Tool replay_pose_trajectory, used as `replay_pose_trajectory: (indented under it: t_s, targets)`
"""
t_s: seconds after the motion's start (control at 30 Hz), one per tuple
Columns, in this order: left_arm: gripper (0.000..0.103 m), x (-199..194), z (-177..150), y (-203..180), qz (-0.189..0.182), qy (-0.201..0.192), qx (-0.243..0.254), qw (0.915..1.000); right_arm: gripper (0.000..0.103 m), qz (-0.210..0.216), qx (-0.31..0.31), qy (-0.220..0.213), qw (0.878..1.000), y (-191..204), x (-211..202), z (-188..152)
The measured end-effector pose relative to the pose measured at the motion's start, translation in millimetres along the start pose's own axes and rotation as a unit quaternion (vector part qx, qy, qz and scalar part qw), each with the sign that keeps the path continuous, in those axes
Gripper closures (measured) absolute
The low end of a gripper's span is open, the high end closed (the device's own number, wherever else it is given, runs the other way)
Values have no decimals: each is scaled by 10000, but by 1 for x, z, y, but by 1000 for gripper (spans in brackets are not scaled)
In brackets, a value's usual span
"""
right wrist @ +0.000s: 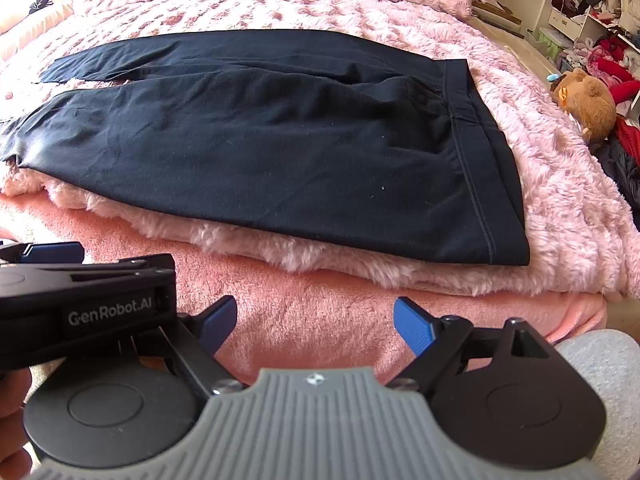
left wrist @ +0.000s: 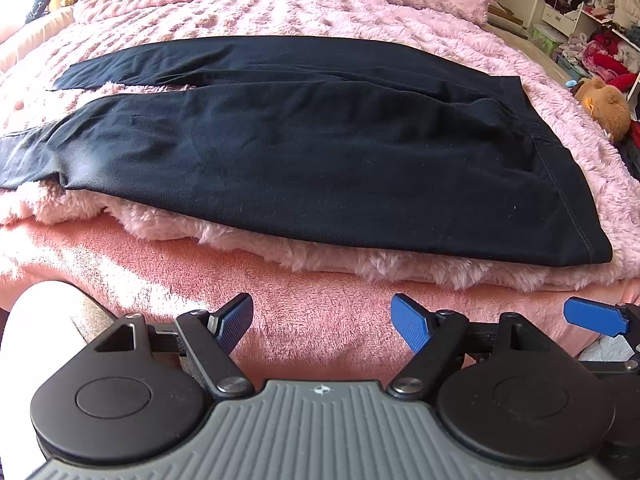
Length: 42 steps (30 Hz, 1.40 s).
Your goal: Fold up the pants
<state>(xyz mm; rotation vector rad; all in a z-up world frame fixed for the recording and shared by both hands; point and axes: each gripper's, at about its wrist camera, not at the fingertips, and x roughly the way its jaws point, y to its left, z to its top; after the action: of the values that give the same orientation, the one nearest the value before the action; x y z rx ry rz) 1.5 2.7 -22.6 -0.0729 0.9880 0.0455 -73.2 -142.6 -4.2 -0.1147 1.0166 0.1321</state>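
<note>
Through the left wrist view, the black pants [left wrist: 304, 148] are lying flat on a shaggy pink fur blanket [left wrist: 360, 12], both legs stretching to the left and the stitched waistband [left wrist: 568, 184] sitting at the right. The cloth is looking smooth and matte, with a few soft creases near the crotch. The near leg is running along the blanket's ragged front edge, beneath which a shorter-piled coral fleece sheet [left wrist: 280, 300] is spreading. The left gripper [left wrist: 322, 322] is hovering over this fleece with its ribbed blue pads spread wide and nothing between them, well short of the pants. A blue pad of the right gripper [left wrist: 596, 316] is poking in at the right edge. A brown plush toy [left wrist: 604, 104] is resting beyond the bed's right side.

Through the right wrist view, the pants [right wrist: 280, 140] are sitting in the same spread-out shape, the waistband [right wrist: 484, 176] ending in a squared corner. The right gripper [right wrist: 316, 322] is likewise gaping, empty, above the fleece sheet [right wrist: 320, 312]. The left gripper's [right wrist: 84, 300] black body is crossing the left edge just beside it. The plush toy [right wrist: 588, 100] is lying at the right.
</note>
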Motion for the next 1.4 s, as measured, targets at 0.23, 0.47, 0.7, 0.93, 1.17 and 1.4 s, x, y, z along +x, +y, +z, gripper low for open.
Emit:
replay_pose_trajectory:
  t_s: [0.23, 0.47, 0.7, 0.93, 1.17, 1.4]
  targets:
    - [11, 0, 0, 0, 23, 1, 17, 10000, 22, -8, -12, 14, 10000, 0, 1, 0]
    - [11, 1, -1, 0, 25, 4, 18, 10000, 22, -9, -19, 12, 10000, 1, 2, -1]
    - [11, 3, -1, 0, 21, 24, 30, 10000, 21, -13, -28, 21, 10000, 1, 2, -1]
    - [16, 7, -3, 3, -43, 44, -41, 10000, 22, 12, -11, 29, 10000, 1, 6, -2]
    - [22, 10, -5, -1, -22, -16, 71, 10000, 22, -101, -77, 40, 9999, 0, 9, -4]
    - [22, 11, -7, -3, -191, -78, 193, 9996, 21, -47, -93, -6, 9999, -3, 14, -6]
